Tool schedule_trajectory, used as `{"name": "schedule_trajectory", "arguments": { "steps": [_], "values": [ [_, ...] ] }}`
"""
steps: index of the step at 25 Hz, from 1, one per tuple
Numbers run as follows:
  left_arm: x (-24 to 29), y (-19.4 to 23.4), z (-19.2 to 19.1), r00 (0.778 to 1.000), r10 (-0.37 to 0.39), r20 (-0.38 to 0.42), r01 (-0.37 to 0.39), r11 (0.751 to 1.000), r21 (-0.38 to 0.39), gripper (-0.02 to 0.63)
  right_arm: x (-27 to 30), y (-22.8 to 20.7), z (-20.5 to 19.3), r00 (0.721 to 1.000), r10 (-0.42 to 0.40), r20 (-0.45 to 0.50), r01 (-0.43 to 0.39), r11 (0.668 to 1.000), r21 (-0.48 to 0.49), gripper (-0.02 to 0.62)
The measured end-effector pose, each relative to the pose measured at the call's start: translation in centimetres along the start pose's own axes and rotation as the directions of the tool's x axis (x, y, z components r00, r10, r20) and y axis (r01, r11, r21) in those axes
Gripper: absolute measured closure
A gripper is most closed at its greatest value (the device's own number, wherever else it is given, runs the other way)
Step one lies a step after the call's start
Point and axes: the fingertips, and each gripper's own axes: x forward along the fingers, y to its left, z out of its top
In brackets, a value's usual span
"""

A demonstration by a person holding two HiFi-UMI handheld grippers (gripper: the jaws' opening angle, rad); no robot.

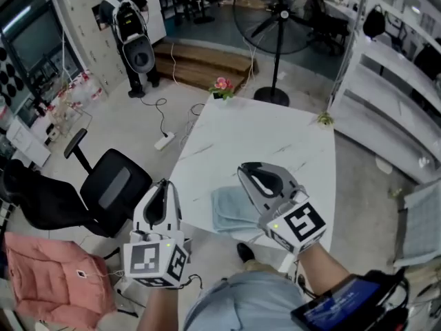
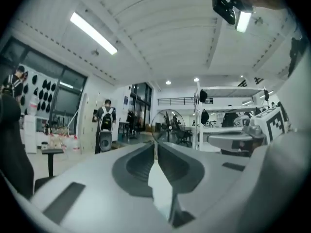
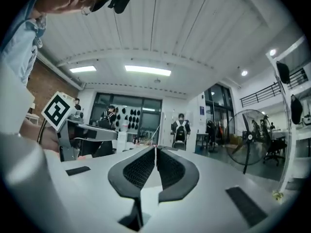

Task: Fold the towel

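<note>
Head view: towel (image 1: 229, 211) on table (image 1: 262, 133), partly behind right hand-held gripper (image 1: 252, 172).

Beneath me, the pale grey polished floor (image 1: 131, 126) fills the left of the head view. A black swivel office chair (image 1: 114, 188) stands at lower left, with a pink quilted pad (image 1: 55, 274) in the corner below it. A white marble-patterned tabletop (image 1: 275, 133) sits at centre. At top centre I see a black pedestal fan (image 1: 279, 19), with a low wooden platform (image 1: 200, 57) to its left. White shelving (image 1: 393, 81) runs down the right edge. Long white ceiling strip lights (image 3: 147, 70) glow at upper centre of the right gripper view.
</note>
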Motion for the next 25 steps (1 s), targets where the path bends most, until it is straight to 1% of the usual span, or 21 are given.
{"name": "schedule_trajectory", "arguments": {
  "steps": [2,5,11,14,25],
  "values": [
    [-0.3,0.0,3.2,0.998,0.022,0.064,-0.024,1.000,0.021,0.583,0.8,0.2,2.4,0.998,-0.008,0.055,0.010,1.000,-0.023,0.580],
    [-0.5,0.0,4.9,0.994,0.056,0.091,-0.059,0.998,0.032,0.588,1.3,0.2,4.0,0.994,-0.025,0.104,0.032,0.997,-0.068,0.580],
    [-0.4,-0.2,4.5,0.991,0.083,0.101,-0.087,0.996,0.037,0.592,1.9,0.2,3.7,0.994,-0.030,0.103,0.039,0.996,-0.085,0.581],
    [-0.2,-0.6,4.3,0.992,0.082,0.099,-0.085,0.996,0.031,0.592,2.0,0.0,3.3,0.995,-0.035,0.090,0.044,0.995,-0.092,0.582],
    [1.0,-1.0,3.9,0.994,0.067,0.091,-0.072,0.996,0.050,0.592,2.3,-0.4,3.3,0.994,-0.041,0.104,0.050,0.995,-0.083,0.583]
  ]
}}
